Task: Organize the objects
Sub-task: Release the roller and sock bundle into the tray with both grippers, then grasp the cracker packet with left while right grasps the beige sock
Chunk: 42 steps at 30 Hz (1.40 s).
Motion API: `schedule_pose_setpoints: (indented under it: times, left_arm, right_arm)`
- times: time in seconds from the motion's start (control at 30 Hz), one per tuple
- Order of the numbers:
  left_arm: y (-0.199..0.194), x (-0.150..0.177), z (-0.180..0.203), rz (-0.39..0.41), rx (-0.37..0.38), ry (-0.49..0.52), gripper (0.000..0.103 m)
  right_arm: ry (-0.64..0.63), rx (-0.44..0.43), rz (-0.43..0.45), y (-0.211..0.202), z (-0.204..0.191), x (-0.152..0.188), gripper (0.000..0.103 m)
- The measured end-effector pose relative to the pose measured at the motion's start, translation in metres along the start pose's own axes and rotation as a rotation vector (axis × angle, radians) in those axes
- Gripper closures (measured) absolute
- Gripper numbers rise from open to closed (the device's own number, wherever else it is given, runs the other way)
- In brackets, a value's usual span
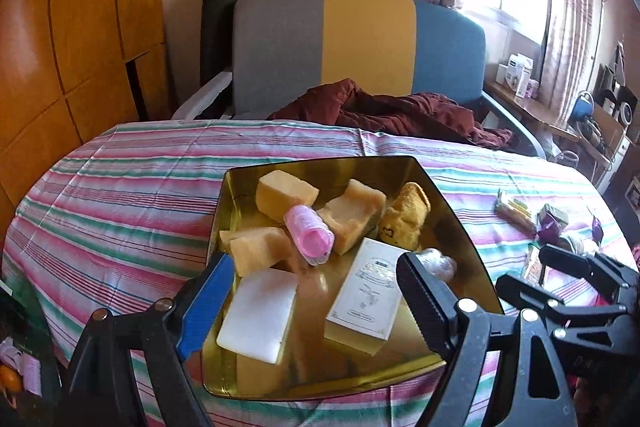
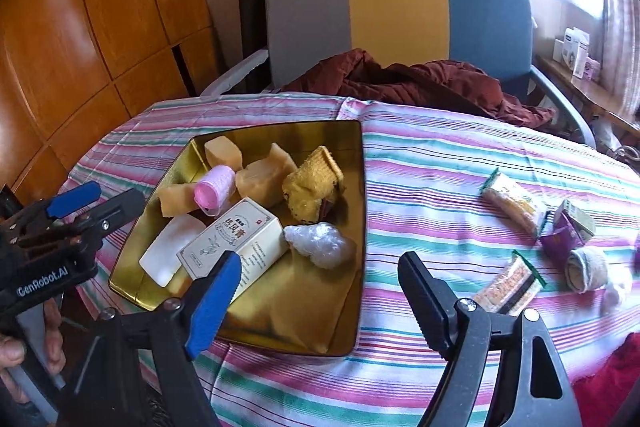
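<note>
Both the left claw (image 1: 316,307) and the right claw (image 2: 320,307) gape wide, tilted downward, gripping nothing.

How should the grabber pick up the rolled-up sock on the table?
Probably pinch the rolled sock across its round middle, coming down from above. It lies on its side, apart from the purple packet, and the open right gripper is nearest.

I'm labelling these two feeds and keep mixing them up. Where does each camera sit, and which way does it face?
Left wrist: on the left claw, angled down at the gold tin; its own fingers show, the right claw at right.
Right wrist: on the right claw, over the striped cloth; the left claw and a hand show at left.
Shared: tin, white box, chair.
</note>
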<state>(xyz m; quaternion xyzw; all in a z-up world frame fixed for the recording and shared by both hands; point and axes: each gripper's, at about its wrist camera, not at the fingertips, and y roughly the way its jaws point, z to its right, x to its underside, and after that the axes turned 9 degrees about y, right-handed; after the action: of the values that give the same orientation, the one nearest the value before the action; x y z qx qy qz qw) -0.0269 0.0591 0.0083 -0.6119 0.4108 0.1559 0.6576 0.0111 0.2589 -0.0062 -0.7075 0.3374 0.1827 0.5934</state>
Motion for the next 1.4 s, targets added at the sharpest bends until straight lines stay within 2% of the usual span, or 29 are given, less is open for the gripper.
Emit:
schedule_pose_setpoints:
  times: [0.5,1.4]
  left_arm:
    - [-0.008,-0.006,0.036,0.020,0.013,0.109,0.018]
    - [0.025,-0.033,0.142,-0.005,0.107,0.328,0.018]
  right_arm:
    - [0.090,0.093,0.038,-0.022,0.054,0.000,0.021]
    - [0.274,0.312,0.094,-0.053,0.197,-0.019,0.021]
